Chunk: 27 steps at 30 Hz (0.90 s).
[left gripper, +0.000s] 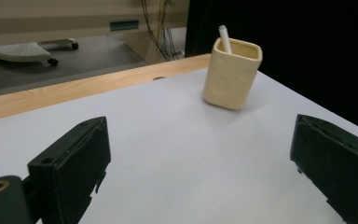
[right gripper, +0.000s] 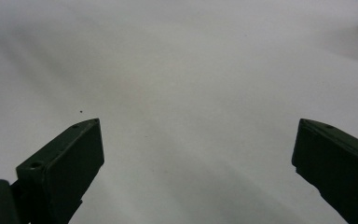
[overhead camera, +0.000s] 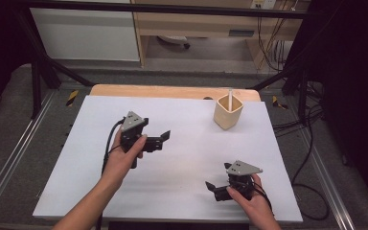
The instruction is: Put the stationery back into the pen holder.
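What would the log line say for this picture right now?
left gripper: open, empty | right gripper: open, empty | cup: upright, far right of table | white stick: in cup

A: Where does the high view sit?
B: Above the near edge, looking forward and down over the whole white table (overhead camera: 172,158).
A: And the gripper views?
B: Low, close to the tabletop. The left one faces the cream cup (left gripper: 231,72), which the high view shares.
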Each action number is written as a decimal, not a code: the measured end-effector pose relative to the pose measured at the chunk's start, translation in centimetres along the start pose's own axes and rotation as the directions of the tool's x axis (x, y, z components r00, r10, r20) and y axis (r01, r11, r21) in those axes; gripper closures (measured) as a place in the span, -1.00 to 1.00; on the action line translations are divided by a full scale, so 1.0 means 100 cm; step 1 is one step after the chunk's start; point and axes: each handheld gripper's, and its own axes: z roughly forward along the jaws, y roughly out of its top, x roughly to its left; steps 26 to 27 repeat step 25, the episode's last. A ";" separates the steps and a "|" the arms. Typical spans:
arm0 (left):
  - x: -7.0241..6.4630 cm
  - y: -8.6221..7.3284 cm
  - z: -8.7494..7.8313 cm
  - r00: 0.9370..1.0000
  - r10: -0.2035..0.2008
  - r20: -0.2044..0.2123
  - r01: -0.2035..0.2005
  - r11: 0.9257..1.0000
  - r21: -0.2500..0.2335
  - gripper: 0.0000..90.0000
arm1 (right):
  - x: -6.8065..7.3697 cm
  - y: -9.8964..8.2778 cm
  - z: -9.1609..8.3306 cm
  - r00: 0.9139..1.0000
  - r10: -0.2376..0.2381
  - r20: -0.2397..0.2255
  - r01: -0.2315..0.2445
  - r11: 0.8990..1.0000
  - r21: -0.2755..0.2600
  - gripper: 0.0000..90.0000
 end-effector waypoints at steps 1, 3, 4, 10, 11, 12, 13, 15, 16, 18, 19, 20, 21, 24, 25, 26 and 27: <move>0.003 -0.001 -0.004 1.000 -0.002 -0.008 0.002 1.000 -0.006 -0.89 | -0.001 0.000 -0.001 1.000 0.005 0.001 -0.005 1.000 -0.003 -0.94; 0.009 -0.003 -0.012 1.000 -0.010 -0.017 0.010 1.000 -0.012 -0.88 | -0.002 -0.001 -0.002 1.000 0.012 0.007 -0.012 1.000 -0.007 -0.94; 0.011 -0.004 -0.016 1.000 -0.011 -0.023 0.011 1.000 -0.012 -0.89 | -0.003 -0.001 -0.002 1.000 0.015 0.009 -0.015 1.000 -0.004 -0.94; 0.021 -0.012 -0.032 0.999 -0.021 -0.044 0.021 1.000 -0.009 -0.88 | -0.005 -0.001 -0.004 1.000 0.020 0.015 -0.020 1.000 -0.007 -0.94; 0.022 -0.014 -0.034 0.999 -0.021 -0.044 0.021 1.000 -0.007 -0.88 | -0.005 -0.001 -0.004 1.000 0.019 0.016 -0.019 1.000 -0.009 -0.94; 0.023 -0.016 -0.036 0.999 -0.025 -0.046 0.025 1.000 -0.006 -0.88 | -0.005 -0.001 -0.005 1.000 0.021 0.017 -0.021 1.000 -0.009 -0.94; 0.024 -0.019 -0.038 0.999 -0.028 -0.047 0.028 1.000 -0.002 -0.88 | -0.005 -0.001 -0.005 1.000 0.021 0.019 -0.021 1.000 -0.012 -0.94; 0.025 -0.026 -0.042 0.998 -0.030 -0.047 0.030 1.000 0.008 -0.88 | -0.006 -0.002 -0.006 0.999 0.025 0.022 -0.025 1.000 -0.010 -0.94; 0.025 -0.030 -0.044 0.998 -0.027 -0.051 0.028 1.000 0.012 -0.88 | -0.008 -0.002 -0.006 0.999 0.023 0.025 -0.023 1.000 -0.012 -0.94; 0.025 -0.041 -0.049 0.998 -0.024 -0.063 0.025 0.999 0.025 -0.87 | -0.011 -0.002 -0.007 0.999 0.027 0.035 -0.027 1.000 -0.010 -0.94; 0.025 -0.047 -0.051 0.997 -0.025 -0.069 0.027 0.999 0.032 -0.87 | -0.013 -0.003 -0.008 0.999 0.028 0.045 -0.027 1.000 -0.011 -0.94; 0.024 -0.054 -0.053 0.997 -0.029 -0.071 0.032 0.999 0.039 -0.86 | -0.015 -0.003 -0.009 0.998 0.036 0.053 -0.035 0.999 -0.011 -0.94; 0.023 -0.061 -0.055 0.997 -0.032 -0.071 0.035 0.998 0.047 -0.86 | -0.018 -0.004 -0.010 0.997 0.043 0.062 -0.042 0.999 -0.014 -0.95; 0.019 -0.079 -0.061 0.996 -0.036 -0.084 0.041 0.997 0.060 -0.86 | -0.025 -0.008 -0.011 0.992 0.067 0.108 -0.069 0.997 0.021 -0.94; 0.017 -0.084 -0.062 0.996 -0.036 -0.088 0.041 0.997 0.062 -0.86 | -0.027 -0.010 -0.009 0.990 0.068 0.127 -0.074 0.996 0.049 -0.94; 0.017 -0.084 -0.062 0.996 -0.036 -0.088 0.041 0.997 0.062 -0.86 | -0.027 -0.010 -0.009 0.990 0.068 0.127 -0.074 0.996 0.049 -0.94; 0.017 -0.084 -0.062 0.996 -0.036 -0.088 0.041 0.997 0.062 -0.86 | -0.027 -0.010 -0.009 0.990 0.068 0.127 -0.074 0.996 0.049 -0.94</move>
